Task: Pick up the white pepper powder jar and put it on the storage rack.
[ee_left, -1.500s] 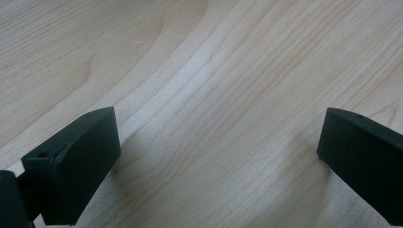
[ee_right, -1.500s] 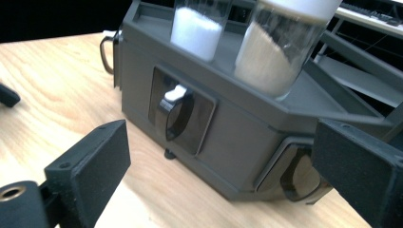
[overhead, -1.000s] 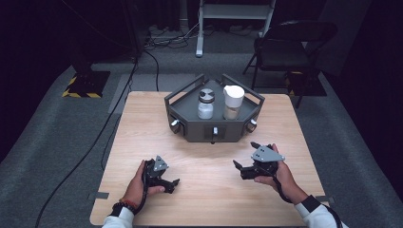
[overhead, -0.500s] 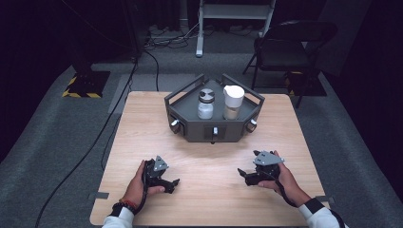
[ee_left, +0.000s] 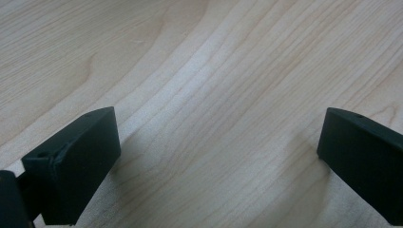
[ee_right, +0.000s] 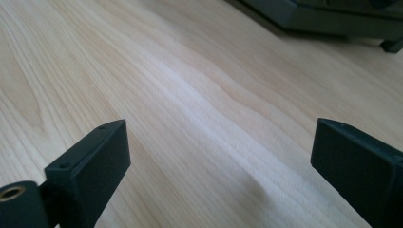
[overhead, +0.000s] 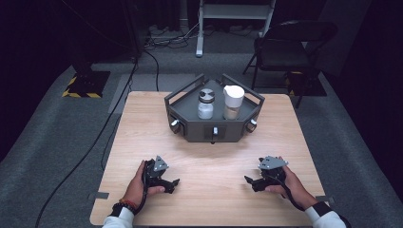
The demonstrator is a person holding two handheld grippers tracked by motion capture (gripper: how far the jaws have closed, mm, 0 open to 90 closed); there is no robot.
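A dark grey tray (overhead: 190, 111) stands at the far middle of the wooden table (overhead: 209, 156). In it stand a clear jar with a grey lid (overhead: 206, 103) and a white-capped container (overhead: 233, 102) side by side. My left gripper (overhead: 172, 184) rests low over the table's near left, held by a hand, jaws wide apart over bare wood (ee_left: 214, 118). My right gripper (overhead: 251, 183) sits at the near right, pointing left, jaws also open with nothing between them (ee_right: 218, 142). The tray's edge (ee_right: 328, 19) shows at the top of the right gripper view.
A black folding chair (overhead: 290, 52) and a white stand (overhead: 235, 19) are beyond the table on grey carpet. Cables run over the floor at the left (overhead: 95, 142). Metal brackets sit at the table's near corners (overhead: 97, 195).
My right gripper has drifted toward the near edge of the table and sunk a little. The left gripper has stayed where it was.
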